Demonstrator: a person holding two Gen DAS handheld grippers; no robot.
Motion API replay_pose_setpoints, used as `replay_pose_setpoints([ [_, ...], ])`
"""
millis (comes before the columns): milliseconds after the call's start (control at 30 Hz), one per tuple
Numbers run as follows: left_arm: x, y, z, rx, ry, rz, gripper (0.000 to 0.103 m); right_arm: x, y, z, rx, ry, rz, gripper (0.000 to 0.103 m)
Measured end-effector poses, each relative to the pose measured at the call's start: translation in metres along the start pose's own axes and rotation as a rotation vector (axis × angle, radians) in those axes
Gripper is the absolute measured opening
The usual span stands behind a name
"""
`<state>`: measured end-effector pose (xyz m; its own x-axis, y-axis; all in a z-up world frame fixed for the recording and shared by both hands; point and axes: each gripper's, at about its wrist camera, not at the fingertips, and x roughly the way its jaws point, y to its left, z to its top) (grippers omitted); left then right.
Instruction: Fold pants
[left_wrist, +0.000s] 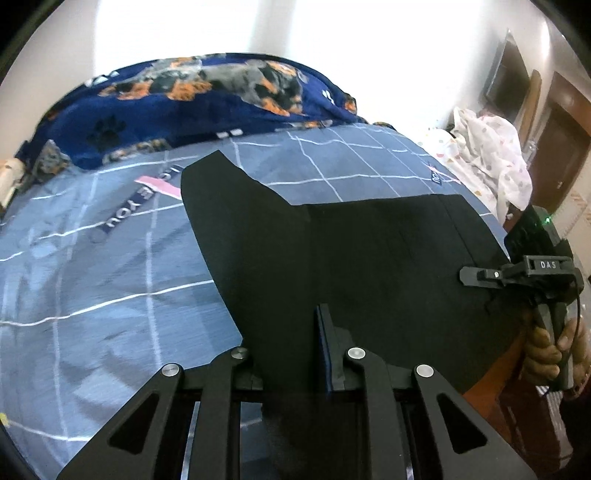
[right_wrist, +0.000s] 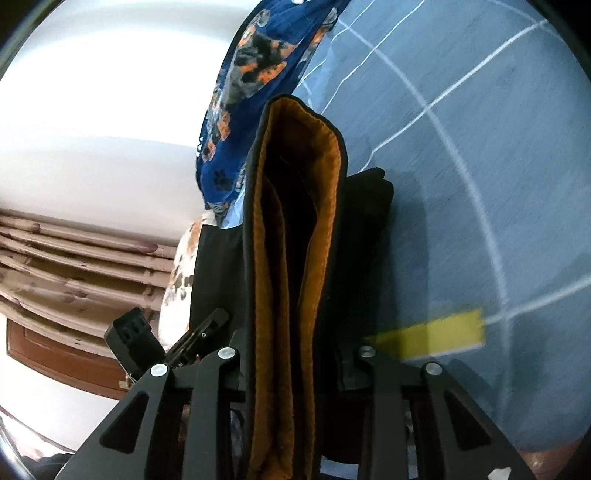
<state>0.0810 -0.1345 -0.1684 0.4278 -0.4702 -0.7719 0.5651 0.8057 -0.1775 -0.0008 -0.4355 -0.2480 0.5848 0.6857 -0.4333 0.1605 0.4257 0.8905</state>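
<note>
Two views. Left wrist: the left gripper (left_wrist: 291, 354) is clamped on the near edge of the black pants (left_wrist: 351, 251), which spread ahead of it over the grid-patterned bedsheet (left_wrist: 110, 277); off to its right, the right gripper (left_wrist: 476, 275) pinches the same cloth. Right wrist: that gripper's fingers squeeze the pants' orange-lined waistband (right_wrist: 295, 258), rising straight ahead.

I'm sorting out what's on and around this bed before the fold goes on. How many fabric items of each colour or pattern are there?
Black pants, orange lining: 1
Grey-blue grid bedsheet: 1
Navy dog-print blanket: 1
White spotted cloth: 1
Total: 4
</note>
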Motion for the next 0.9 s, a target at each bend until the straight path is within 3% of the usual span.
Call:
replay_pose_setpoints([
  [500,-0.064,0.033,-0.022,-0.020,-0.086,0.109,0.020,0.038,0.050,-0.033,-0.022,0.026,0.050,0.027],
  [900,-0.092,0.097,0.012,-0.075,-0.169,0.198,0.020,0.100,0.111,0.006,-0.091,0.081,0.075,0.027],
])
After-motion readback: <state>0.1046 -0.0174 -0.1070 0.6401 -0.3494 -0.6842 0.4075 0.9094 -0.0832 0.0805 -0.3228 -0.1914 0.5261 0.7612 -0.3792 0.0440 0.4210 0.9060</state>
